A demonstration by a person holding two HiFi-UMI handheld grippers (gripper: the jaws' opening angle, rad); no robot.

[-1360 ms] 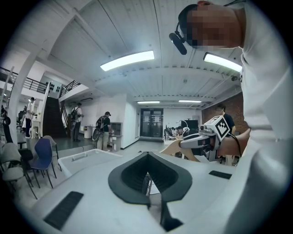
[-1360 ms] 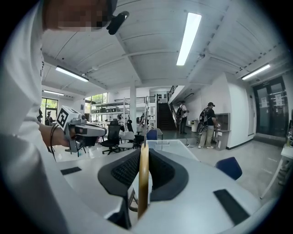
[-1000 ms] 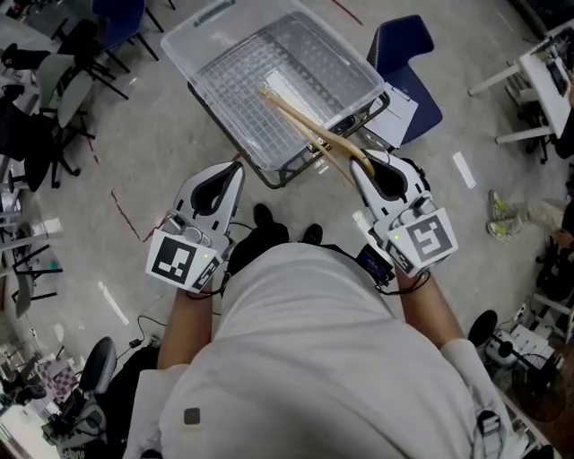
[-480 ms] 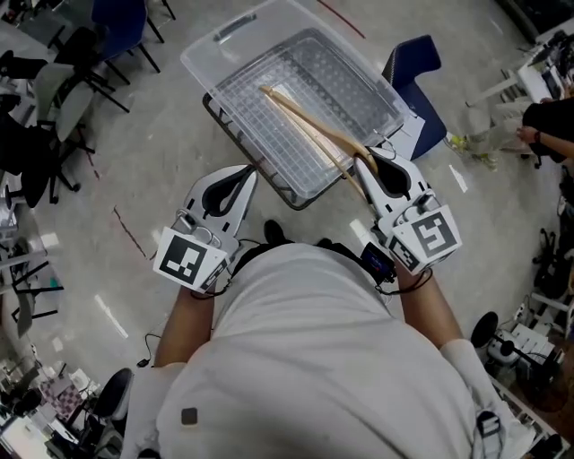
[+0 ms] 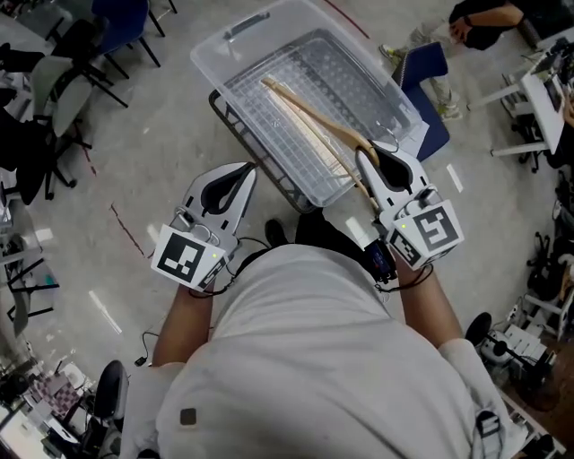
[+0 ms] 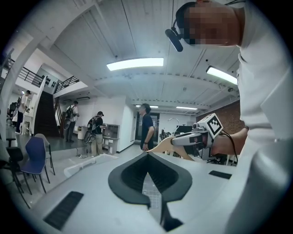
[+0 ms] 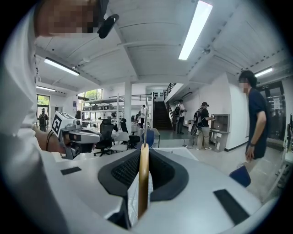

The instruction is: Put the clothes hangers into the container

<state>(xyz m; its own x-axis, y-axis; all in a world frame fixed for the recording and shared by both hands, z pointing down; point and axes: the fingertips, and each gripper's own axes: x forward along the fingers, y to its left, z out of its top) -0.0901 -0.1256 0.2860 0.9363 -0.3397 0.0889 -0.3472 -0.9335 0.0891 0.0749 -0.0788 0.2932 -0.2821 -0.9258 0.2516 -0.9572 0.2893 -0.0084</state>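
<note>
A clear plastic container (image 5: 235, 47) stands on the floor ahead of me in the head view. My right gripper (image 5: 363, 158) is shut on one end of a wooden clothes hanger (image 5: 309, 115), which reaches up and left over the container's open top. In the right gripper view the hanger (image 7: 143, 176) shows edge-on, clamped between the dark pads. My left gripper (image 5: 246, 169) hovers near the container's near left corner, shut with nothing in it. Its own view shows its jaws (image 6: 147, 154) together and the right gripper (image 6: 198, 136) with the hanger beyond.
A black wire frame (image 5: 272, 182) holds the container. A blue chair (image 5: 429, 82) stands just right of it, and black chairs (image 5: 49, 99) crowd the left. A person (image 5: 484, 16) crouches at the top right; other people (image 7: 203, 123) stand farther off in the room.
The container has come closer and shifted right in the head view. The hanger now lies farther over its open top. Both grippers keep their grip state. A person has appeared at top right.
</note>
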